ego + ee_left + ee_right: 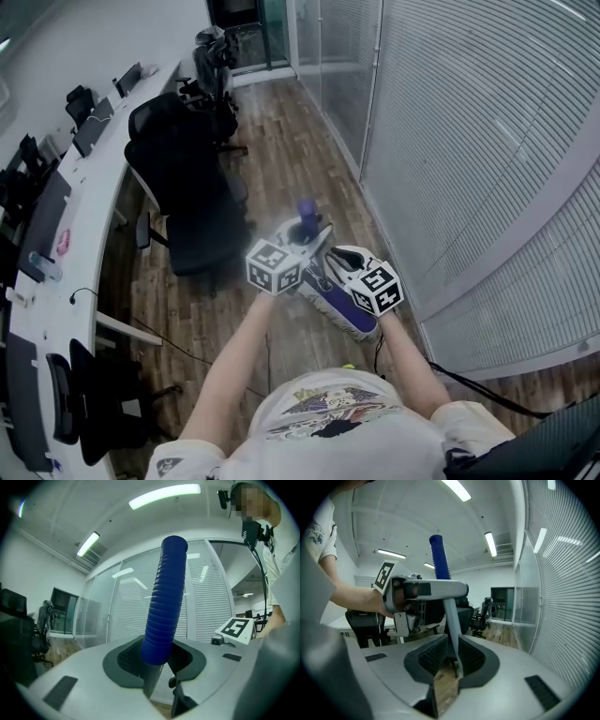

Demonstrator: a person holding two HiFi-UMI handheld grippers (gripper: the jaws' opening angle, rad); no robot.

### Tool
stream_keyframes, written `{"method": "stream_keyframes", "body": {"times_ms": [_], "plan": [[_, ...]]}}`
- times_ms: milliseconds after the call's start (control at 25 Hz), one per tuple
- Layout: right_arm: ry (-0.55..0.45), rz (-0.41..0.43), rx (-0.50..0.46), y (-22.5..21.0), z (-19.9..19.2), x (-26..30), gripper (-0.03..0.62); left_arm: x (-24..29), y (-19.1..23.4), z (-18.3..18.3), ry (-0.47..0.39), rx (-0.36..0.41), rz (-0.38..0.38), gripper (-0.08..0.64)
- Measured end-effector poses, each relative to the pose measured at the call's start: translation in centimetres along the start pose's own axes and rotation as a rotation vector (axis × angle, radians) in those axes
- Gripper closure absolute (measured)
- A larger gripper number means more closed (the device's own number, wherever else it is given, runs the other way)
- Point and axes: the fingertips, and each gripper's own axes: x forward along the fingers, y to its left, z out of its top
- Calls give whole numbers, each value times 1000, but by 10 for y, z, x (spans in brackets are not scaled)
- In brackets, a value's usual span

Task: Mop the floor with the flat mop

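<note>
The flat mop's pole stands almost upright in front of me, its blue ribbed grip [307,210] at the top. Its purple, white-edged mop head [339,302] lies on the wooden floor below my hands. My left gripper [307,236] is shut on the lower end of the blue grip [166,602], where it meets the grey pole. My right gripper [330,266] is shut on the grey pole [450,620] just underneath. The right gripper view shows the left gripper [426,592] above it, and the blue grip [439,557] rising beyond.
Black office chairs [187,187] stand at the left along a long white desk [56,244]. A glass wall with blinds [469,141] runs along the right. A black cable [487,389] lies on the wooden floor [281,141] near my right side.
</note>
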Motion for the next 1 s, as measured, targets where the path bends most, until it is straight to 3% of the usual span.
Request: {"method": "stream_keyframes", "body": {"times_ms": [120,240,320,720,800,1000], "plan": [[29,22,16,6,-14,3,539,-1,-3,1,10,2,-7,448],[60,25,14,10,-24,9,433,-2,-10,-2,22,4,-23,448],[68,25,-10,10,-25,13,417,-2,-16,-5,23,4,-31,448],[70,29,-85,23,-22,25,417,-17,-65,-21,50,26,-78,446],[62,39,-84,30,-25,24,453,-21,-69,-24,52,25,-80,446],[61,42,-92,41,-29,21,457,-30,-75,-29,59,22,-90,442]]}}
